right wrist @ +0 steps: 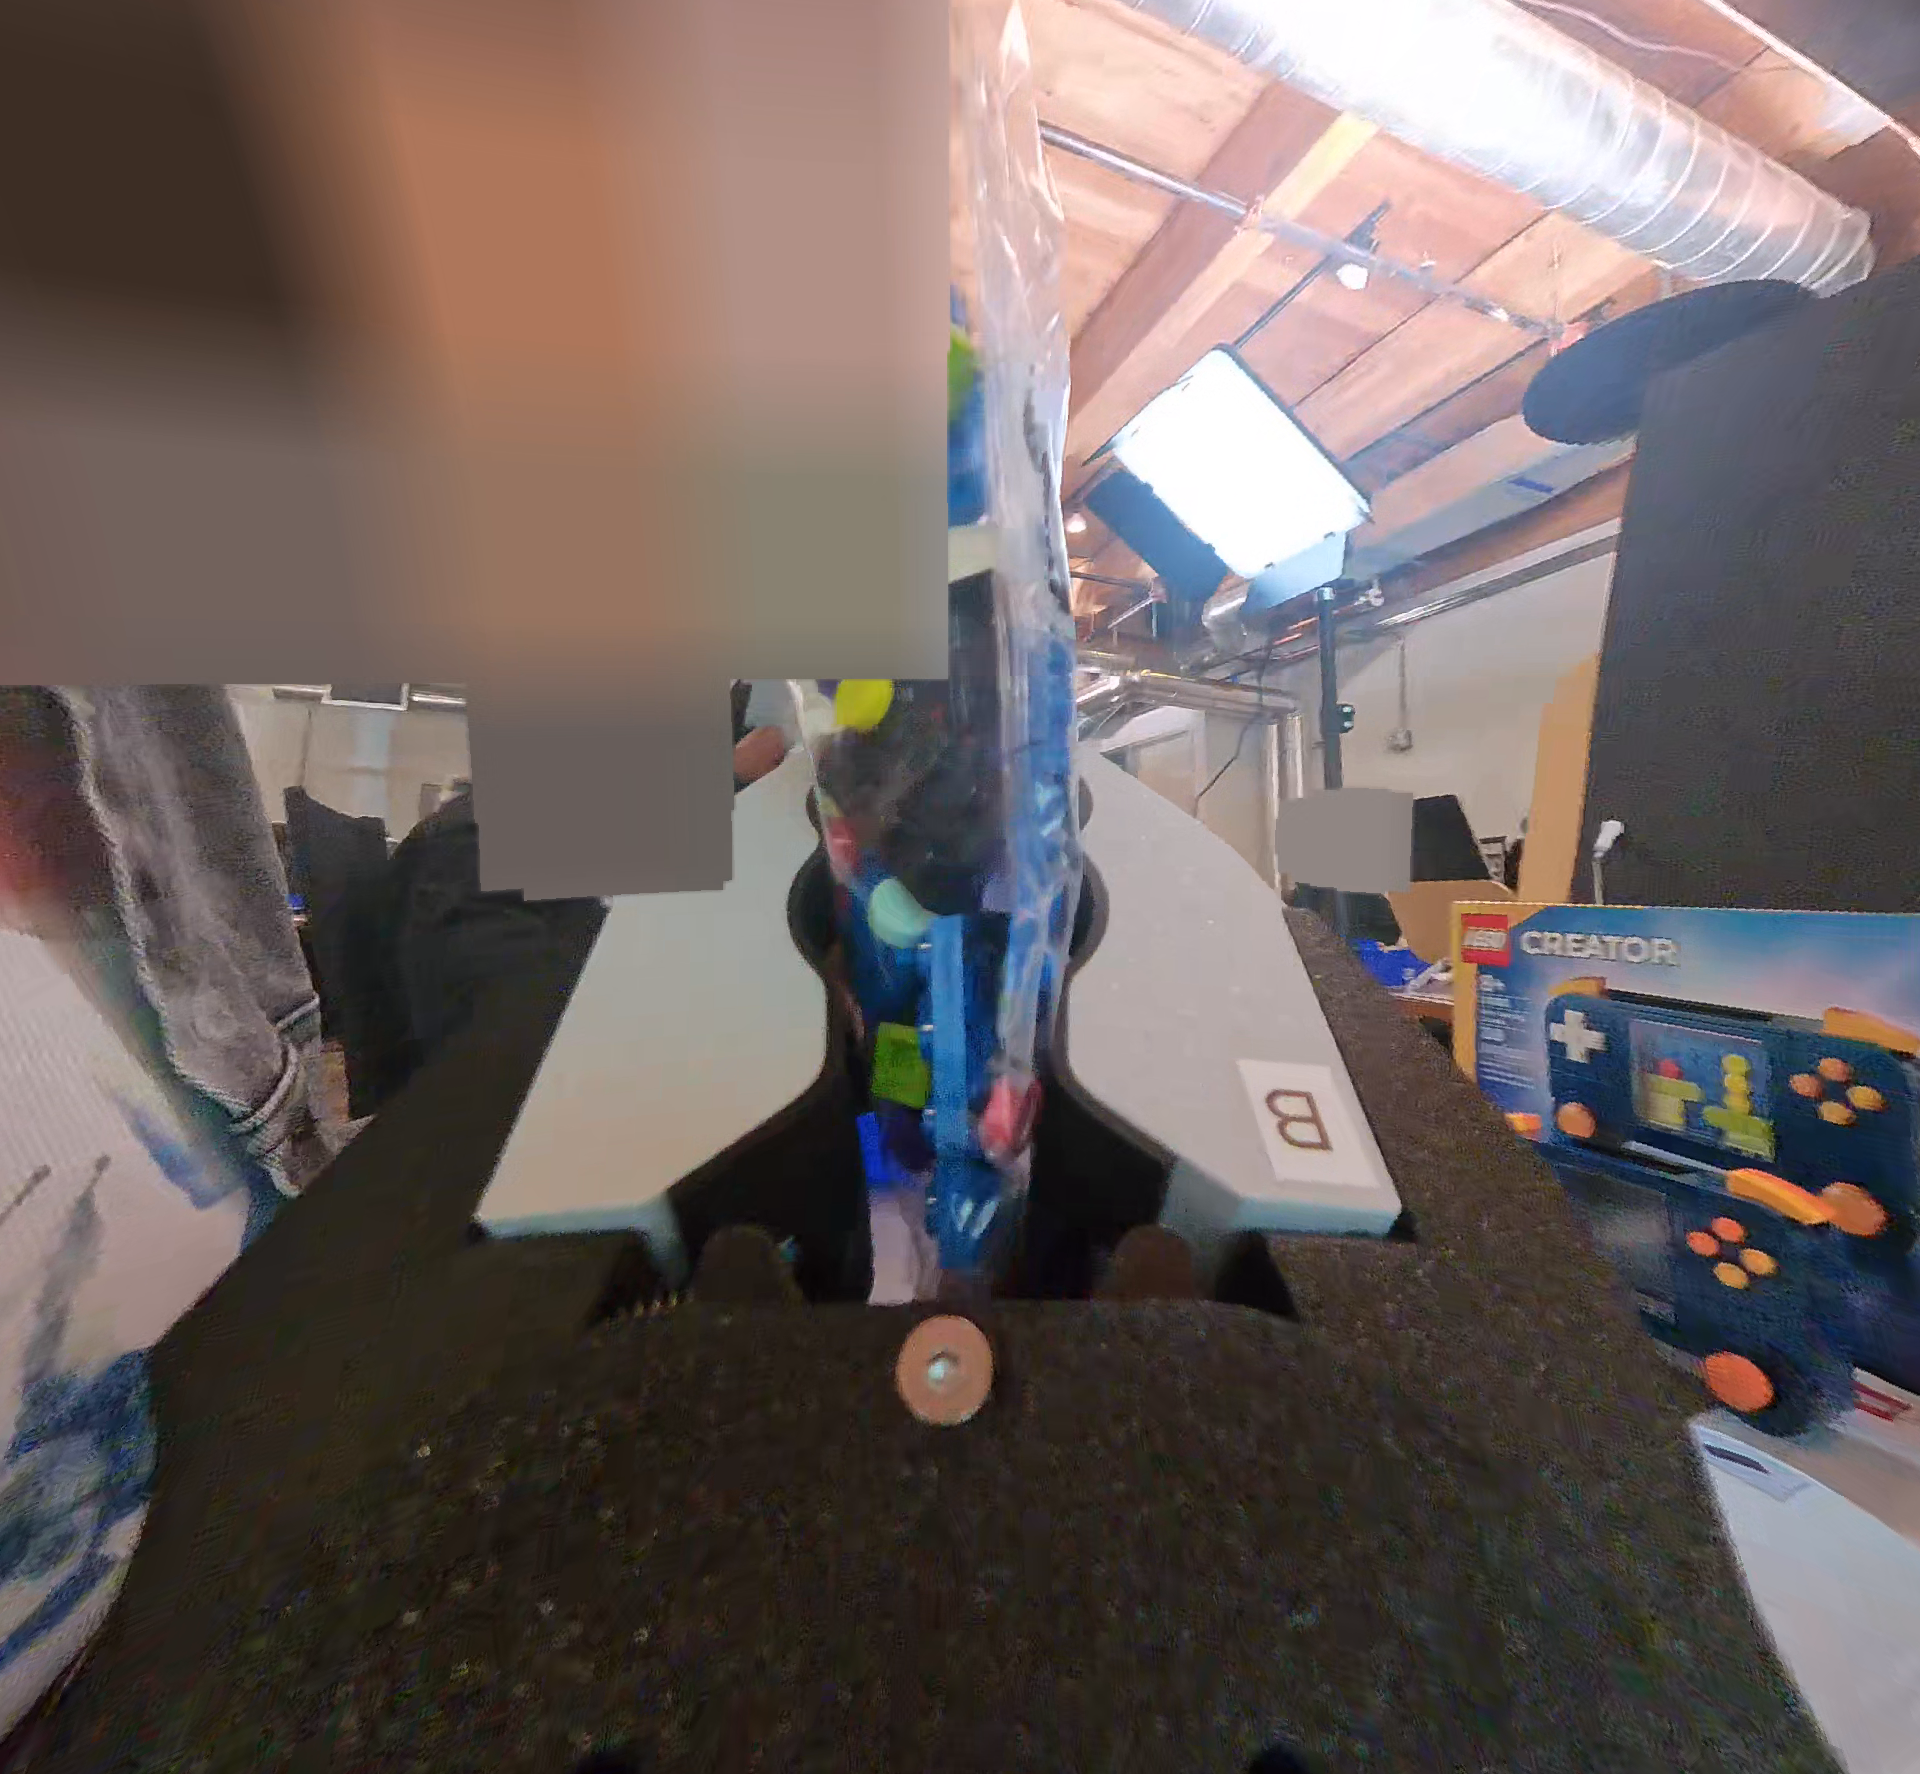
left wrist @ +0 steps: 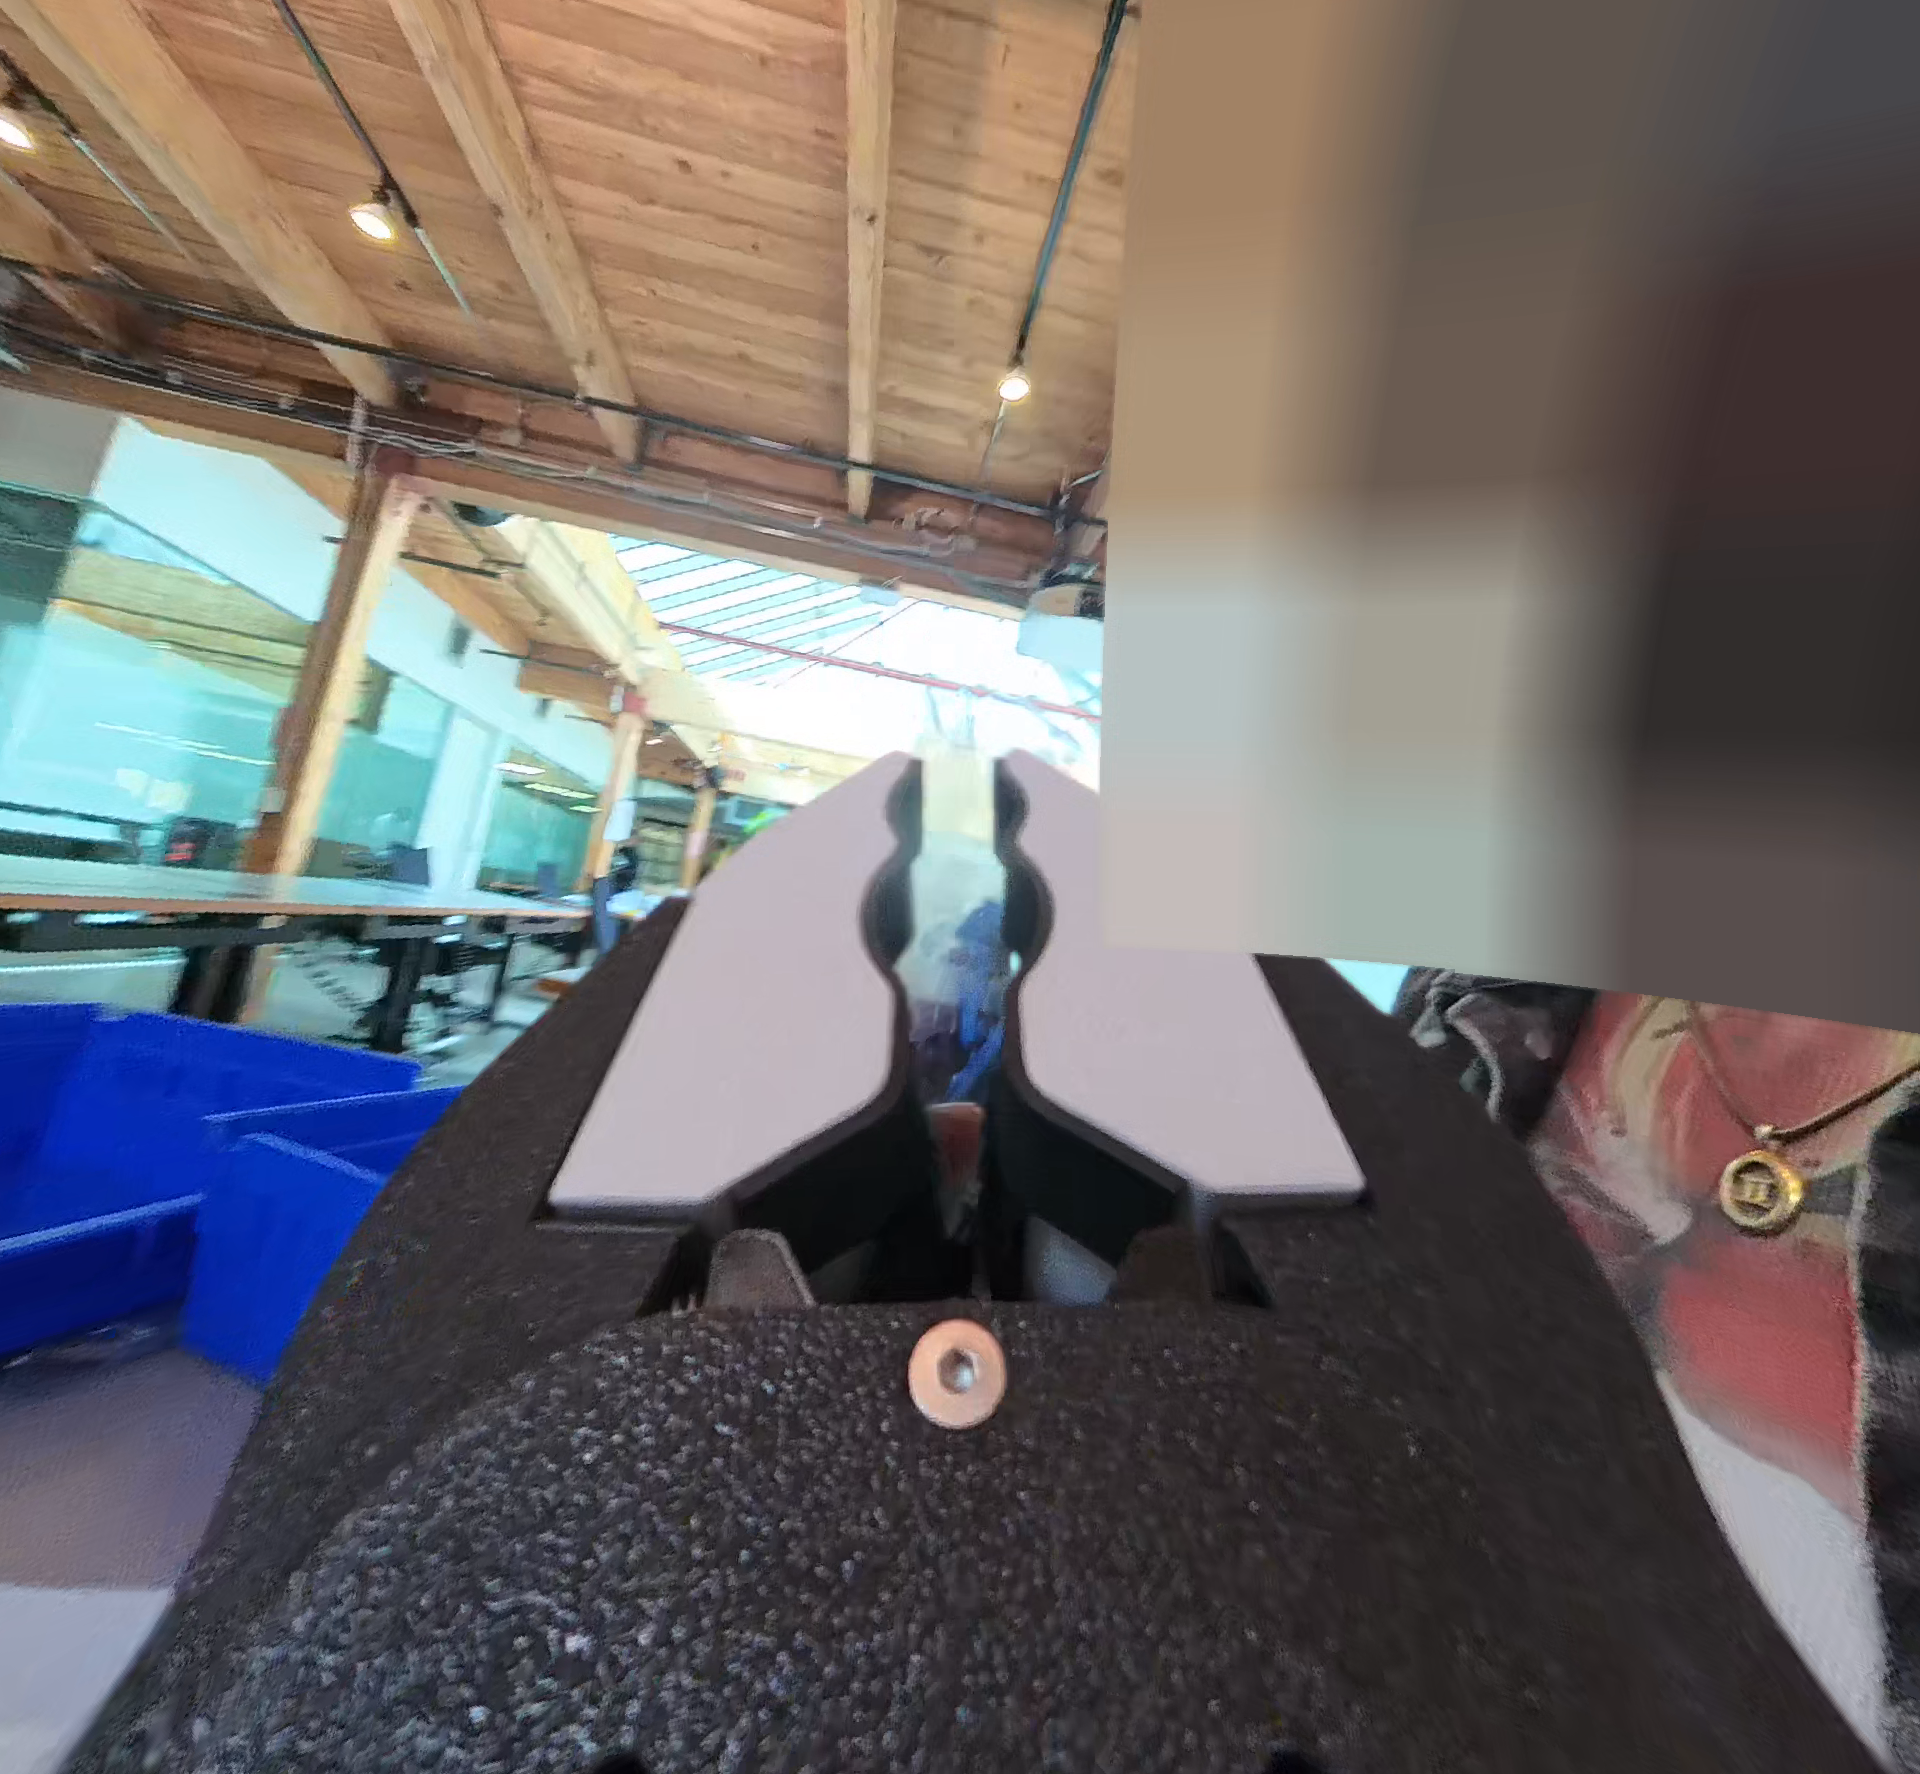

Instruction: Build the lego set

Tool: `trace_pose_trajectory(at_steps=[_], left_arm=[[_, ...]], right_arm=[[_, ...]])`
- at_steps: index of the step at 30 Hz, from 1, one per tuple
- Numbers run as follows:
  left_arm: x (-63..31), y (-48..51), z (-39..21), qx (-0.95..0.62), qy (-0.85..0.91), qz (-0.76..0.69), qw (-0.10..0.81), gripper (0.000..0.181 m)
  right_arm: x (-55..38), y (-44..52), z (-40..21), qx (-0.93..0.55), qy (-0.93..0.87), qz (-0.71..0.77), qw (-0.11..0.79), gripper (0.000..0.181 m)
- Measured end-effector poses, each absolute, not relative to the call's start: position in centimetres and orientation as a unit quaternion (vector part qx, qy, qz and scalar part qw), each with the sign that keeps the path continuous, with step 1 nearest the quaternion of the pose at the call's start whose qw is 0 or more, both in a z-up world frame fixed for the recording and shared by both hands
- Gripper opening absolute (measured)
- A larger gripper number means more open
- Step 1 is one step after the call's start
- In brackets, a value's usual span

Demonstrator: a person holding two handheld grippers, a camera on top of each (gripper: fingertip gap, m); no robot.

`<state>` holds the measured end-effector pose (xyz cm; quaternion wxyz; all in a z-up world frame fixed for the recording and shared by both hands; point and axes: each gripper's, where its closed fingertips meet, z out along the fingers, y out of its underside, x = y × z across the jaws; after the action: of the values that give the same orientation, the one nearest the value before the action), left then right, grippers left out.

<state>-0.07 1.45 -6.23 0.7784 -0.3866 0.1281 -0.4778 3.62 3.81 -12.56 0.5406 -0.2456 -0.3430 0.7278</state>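
Right in front of you, your left hand-held gripper point(left wrist: 958, 789) has its grey fingers pinched on the thin edge of a clear plastic bag point(left wrist: 956, 903), pointing up at the wooden ceiling point(left wrist: 644, 166).

Your right hand-held gripper point(right wrist: 940, 851) is squeezed on the same clear bag of small coloured bricks point(right wrist: 966, 1028). The blue set box point(right wrist: 1683, 1101) stands on the worktop. You look ready to open the bag; pull gently apart.
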Motion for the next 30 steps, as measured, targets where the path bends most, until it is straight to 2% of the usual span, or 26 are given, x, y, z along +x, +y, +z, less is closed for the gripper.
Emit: trace_pose_trajectory(at_steps=[1,3,6,9,13,17,21,30], left_arm=[[-0.4,1.5,-6.4,-0.405,0.131,-0.45,0.785,0.024],[-1.1,2.5,-8.5,-0.493,0.148,-0.351,0.782,0.05],[-3.2,4.3,-14.6,-0.644,0.178,-0.17,0.724,0.085],[-4.0,4.9,-19.4,-0.704,0.194,-0.09,0.678,0.101],[-2.9,5.2,-21.3,-0.687,0.186,-0.099,0.695,0.095],[-2.9,5.6,-21.5,-0.676,0.17,-0.112,0.708,0.102],[-2.9,5.4,-21.2,-0.664,0.176,-0.111,0.719,0.104],[-2.8,5.0,-20.7,-0.644,0.187,-0.103,0.735,0.105]], right_arm=[[4.2,4.6,-12.4,-0.258,-0.344,0.717,0.549,0.037],[6.2,6.9,-11.9,-0.291,-0.365,0.678,0.568,0.036],[9.8,11.0,-11.5,-0.366,-0.395,0.579,0.613,0.035],[13.9,15.1,-11.9,-0.461,-0.435,0.442,0.635,0.034],[19.3,20.1,-14.0,-0.583,-0.499,0.226,0.6,0.034],[22.1,22.7,-16.4,-0.636,-0.578,0.12,0.497,0.034],[23.4,24.3,-19.2,-0.669,-0.648,0.087,0.354,0.032],[22.7,26.3,-22.9,-0.722,-0.673,0.081,0.141,0.031]])
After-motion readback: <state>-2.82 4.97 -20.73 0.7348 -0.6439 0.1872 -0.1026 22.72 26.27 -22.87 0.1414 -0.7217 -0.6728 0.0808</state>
